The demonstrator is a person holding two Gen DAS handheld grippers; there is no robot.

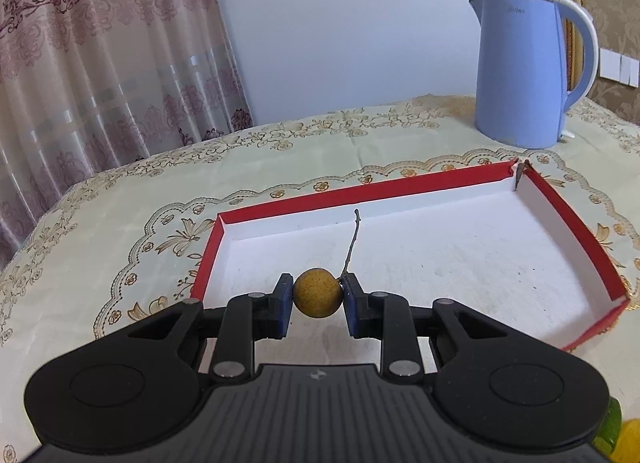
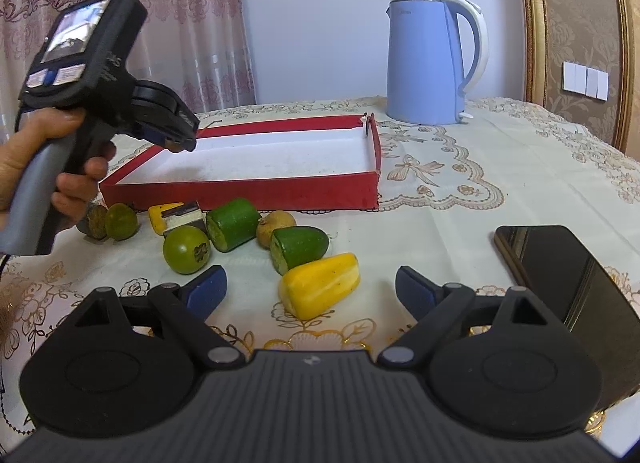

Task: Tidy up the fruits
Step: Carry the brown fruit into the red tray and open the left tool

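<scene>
The left gripper (image 1: 318, 295) clamps a small round brownish-yellow fruit (image 1: 318, 293) between its blue pads, held above the near part of a shallow red box (image 1: 400, 187) with a white floor. The fruit's thin stem (image 1: 352, 241) sticks up and away, toward the box's far wall. The right gripper (image 2: 310, 289) hangs wide and empty over the bench (image 2: 500, 167), with a yellow fruit piece (image 2: 320, 285) lying between its fingers, long axis running left to right. More green and yellow fruits (image 2: 232, 225) sit just before the box. A blue kettle (image 2: 428, 59) stands behind.
</scene>
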